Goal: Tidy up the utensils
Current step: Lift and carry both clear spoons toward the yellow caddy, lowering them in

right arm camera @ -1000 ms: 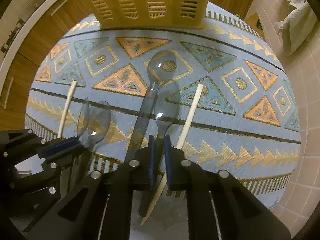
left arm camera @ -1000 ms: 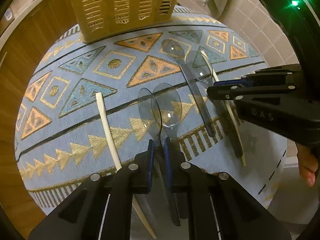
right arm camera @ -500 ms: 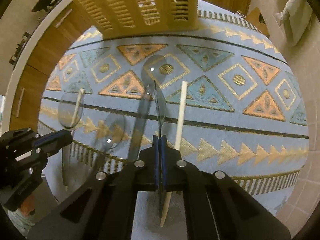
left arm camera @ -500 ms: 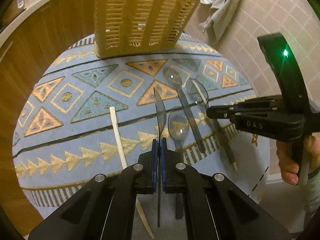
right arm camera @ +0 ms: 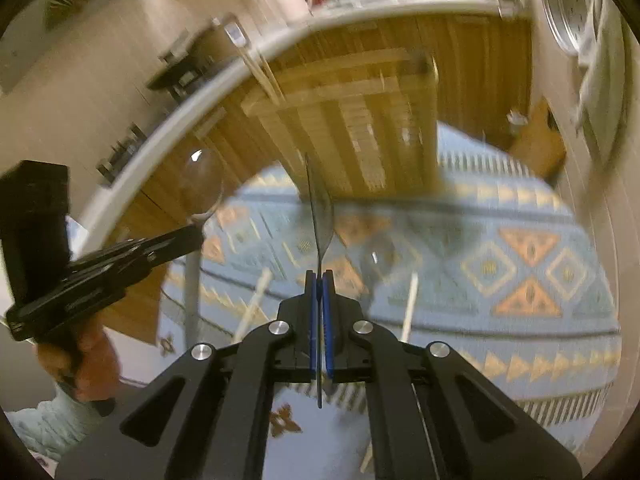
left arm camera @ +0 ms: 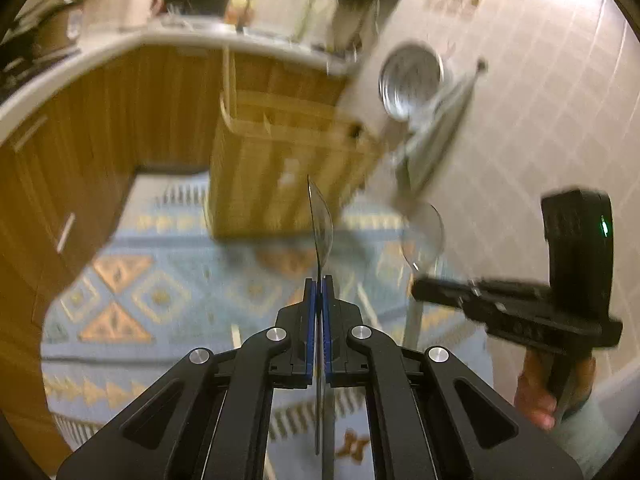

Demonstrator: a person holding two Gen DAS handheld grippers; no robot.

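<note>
Above the patterned mat (left arm camera: 168,296), each tool (left arm camera: 319,280) (right arm camera: 319,274) grips a clear spoon (left arm camera: 322,224) (right arm camera: 320,208).

Motion blur smeared the yellow slatted basket (left arm camera: 280,176) and the patterned blue rug (left arm camera: 168,292) in both wrist views, so the basket's contents could not be told. The pale sticks (right arm camera: 408,308) lying on the rug were faint streaks, their number uncertain. Items on the countertop (left arm camera: 192,32) behind were too blurred to identify, and the person (right arm camera: 52,420) was cut off at the sleeve.
</note>
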